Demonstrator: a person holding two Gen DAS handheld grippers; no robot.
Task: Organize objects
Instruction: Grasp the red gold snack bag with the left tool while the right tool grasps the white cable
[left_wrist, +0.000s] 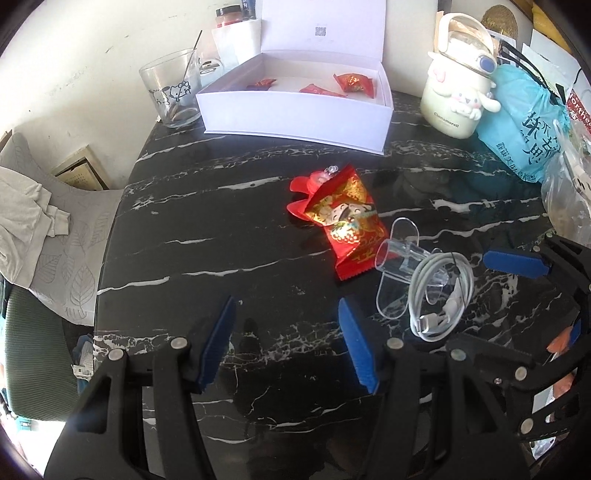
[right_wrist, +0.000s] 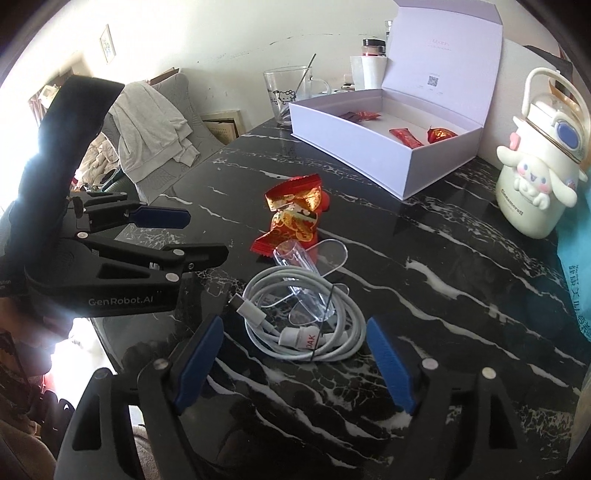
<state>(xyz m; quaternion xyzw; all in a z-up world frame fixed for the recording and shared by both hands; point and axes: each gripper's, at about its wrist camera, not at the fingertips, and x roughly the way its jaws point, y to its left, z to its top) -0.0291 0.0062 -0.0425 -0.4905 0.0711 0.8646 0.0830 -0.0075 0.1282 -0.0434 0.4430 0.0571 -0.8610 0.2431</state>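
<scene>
A coiled white cable lies on the black marble table, partly over a clear plastic piece. My right gripper is open, its blue pads on either side of the coil's near edge, not pressing it. A red and gold snack packet lies just beyond. My left gripper is open over bare table, left of the cable, nothing between its fingers. The right gripper enters that view from the right. An open white box at the back holds three red packets.
A glass mug with a spoon stands left of the box. A cream character bottle and a teal bag crowd the right side. A chair with grey cloth sits past the table's left edge.
</scene>
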